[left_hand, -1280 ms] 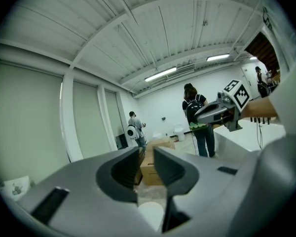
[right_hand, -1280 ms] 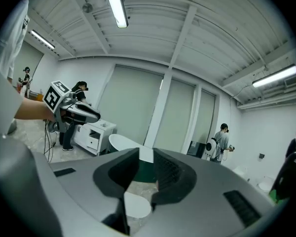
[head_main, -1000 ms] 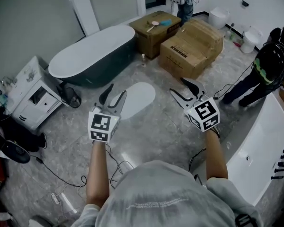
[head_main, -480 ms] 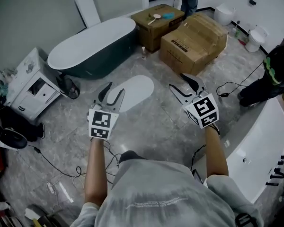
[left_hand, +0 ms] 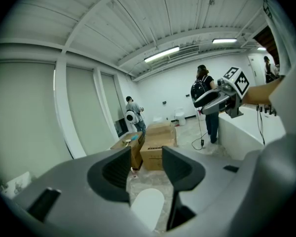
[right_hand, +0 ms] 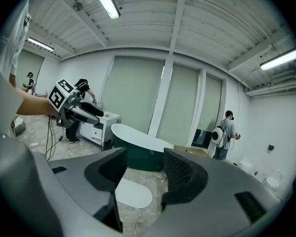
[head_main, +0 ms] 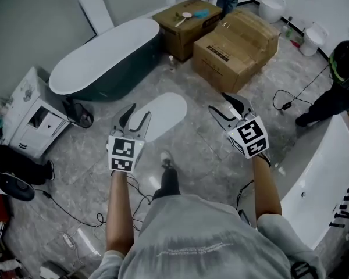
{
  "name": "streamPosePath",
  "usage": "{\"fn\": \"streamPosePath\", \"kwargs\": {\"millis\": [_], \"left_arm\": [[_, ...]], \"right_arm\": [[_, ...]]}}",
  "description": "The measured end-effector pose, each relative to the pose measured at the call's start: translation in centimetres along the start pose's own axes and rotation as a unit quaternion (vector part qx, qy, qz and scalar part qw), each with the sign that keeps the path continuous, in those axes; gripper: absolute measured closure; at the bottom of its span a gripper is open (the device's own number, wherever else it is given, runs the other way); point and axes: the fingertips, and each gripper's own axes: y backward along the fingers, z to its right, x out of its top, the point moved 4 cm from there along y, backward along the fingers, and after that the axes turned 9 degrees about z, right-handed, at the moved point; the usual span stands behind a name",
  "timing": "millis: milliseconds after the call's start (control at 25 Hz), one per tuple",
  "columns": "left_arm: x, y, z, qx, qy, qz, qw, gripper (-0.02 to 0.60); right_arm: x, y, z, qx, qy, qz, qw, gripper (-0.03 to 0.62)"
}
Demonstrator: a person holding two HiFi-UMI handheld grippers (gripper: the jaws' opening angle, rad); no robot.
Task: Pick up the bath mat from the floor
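Head view puts the white oval bath mat [head_main: 161,116] flat on the grey marbled floor [head_main: 203,156], just ahead of you and slightly to your left. Its far end points toward the dark green bathtub [head_main: 104,57], and nothing rests on it. Your left tool [head_main: 142,110] hangs over the mat's near edge as this camera sees it, with its jaws spread and nothing between them. In the left gripper view the mat shows low in the gap between the jaws, clearly apart from both pads. Your right tool [head_main: 217,103] is off to the mat's right, over bare floor, and its jaws are also spread and empty. The right gripper view shows the mat down between its jaws with the bathtub behind it. Your foot [head_main: 168,176] is planted on the floor between the two tools, nearer to you than the mat. Beyond the mat, two cardboard boxes [head_main: 235,48] stand side by side to the right of the bathtub. A white cabinet [head_main: 29,118] sits at the left of the floor, near the bathtub's end. A white tub [head_main: 320,179] runs along your right side. Another person [head_main: 337,80] in dark clothing stands past that tub.
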Motion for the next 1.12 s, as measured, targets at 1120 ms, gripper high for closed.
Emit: {"fn": "streamPosePath", "kwargs": {"millis": [1120], "left_arm": [[-14.8, -26.7, -23.4, -0.069, 0.094, -0.102, 0.9880, 0.379]], "right_arm": [[-7.9, -34.2, 13.9, 0.043, -0.003, -0.129, 0.991, 0.355]]}}
